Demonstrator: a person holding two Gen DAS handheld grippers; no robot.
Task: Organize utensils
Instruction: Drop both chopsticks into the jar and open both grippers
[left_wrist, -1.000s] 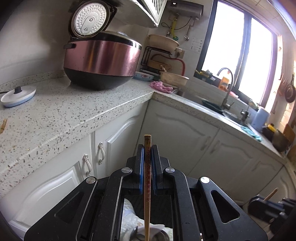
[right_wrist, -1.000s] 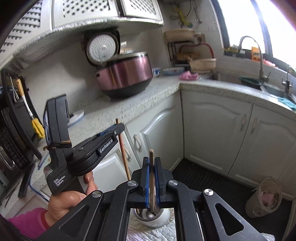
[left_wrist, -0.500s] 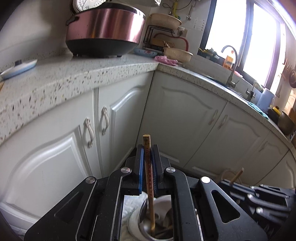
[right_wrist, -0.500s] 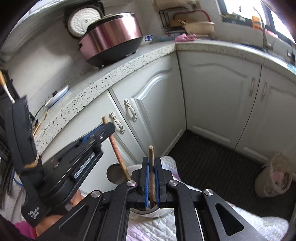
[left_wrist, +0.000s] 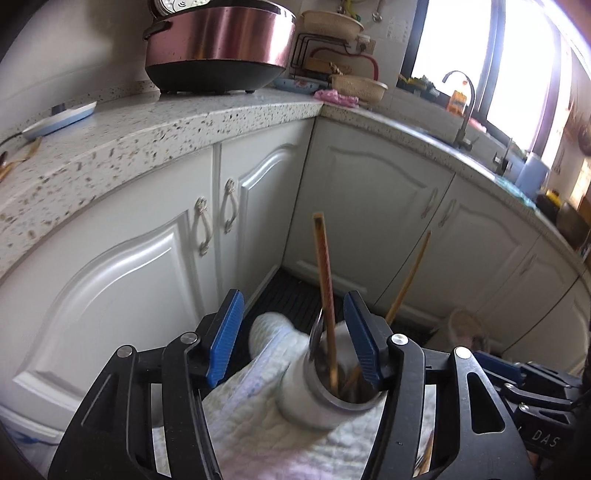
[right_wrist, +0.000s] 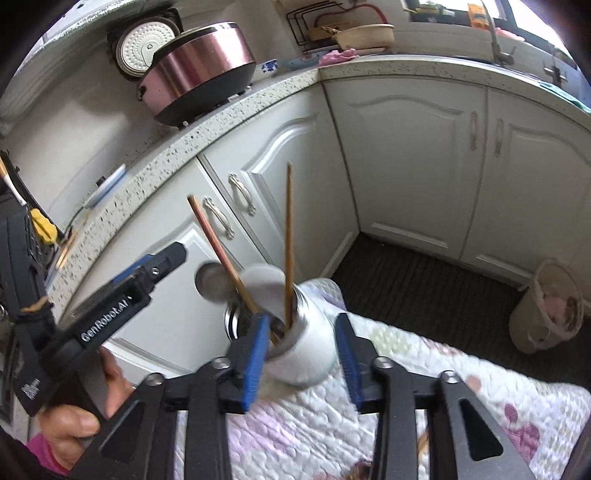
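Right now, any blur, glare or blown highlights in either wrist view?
Left wrist: window blown out white, countertop edge and holder cup smeared by motion blur. Right wrist: window mostly out of frame, so even exposure; spoon bowl and left tool blurred, cabinets fairly sharp. Both show fisheye bending.

Window (left_wrist: 491, 55) glare blown out; fisheye edges warped (foreground motion-blurred).
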